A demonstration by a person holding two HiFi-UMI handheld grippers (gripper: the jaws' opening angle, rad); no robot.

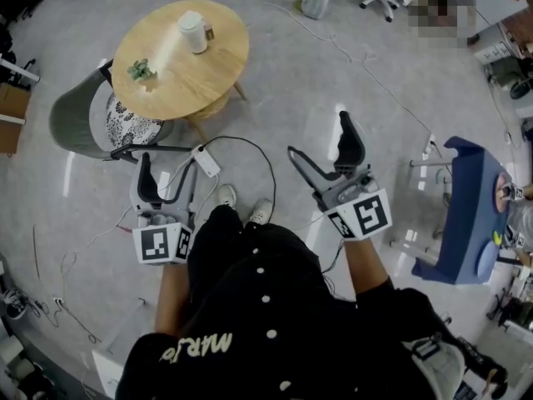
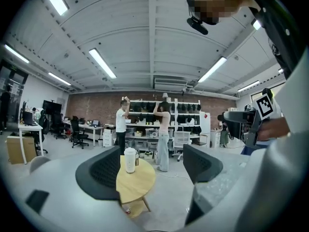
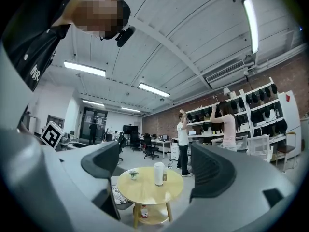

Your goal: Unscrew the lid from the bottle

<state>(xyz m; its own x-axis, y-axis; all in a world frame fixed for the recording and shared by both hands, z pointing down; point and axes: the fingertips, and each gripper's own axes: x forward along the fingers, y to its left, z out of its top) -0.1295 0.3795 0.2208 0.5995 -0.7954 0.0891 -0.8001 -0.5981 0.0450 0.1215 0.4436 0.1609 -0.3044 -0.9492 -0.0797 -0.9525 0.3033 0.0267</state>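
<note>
At the far left of the head view a grey chair point(image 1: 77, 122) stands just beside a round wooden table point(image 1: 218, 72). On this table the white bottle point(image 1: 193, 32) stands upright, near the far edge, with a small brown object point(image 1: 209, 32) just beside it and a small green plant point(image 1: 141, 71) nearer to the chair. The bottle is well apart from both grippers; none of them touches it. Below the table, on the grey floor, lies a white power strip point(image 1: 206, 161) with its cables. The left gripper point(image 1: 168, 169) is held in front of the person's body and points toward the table; in the left gripper view its two dark pads stand wide apart with nothing between them, only the distant table and bottle are seen through the gap. To the right, the right gripper point(image 1: 321, 144) is also held out over the floor, and the right gripper view shows its jaws spread wide and empty as well, with the table seen far behind. At the right edge stands a blue table point(image 1: 463, 223).
</note>
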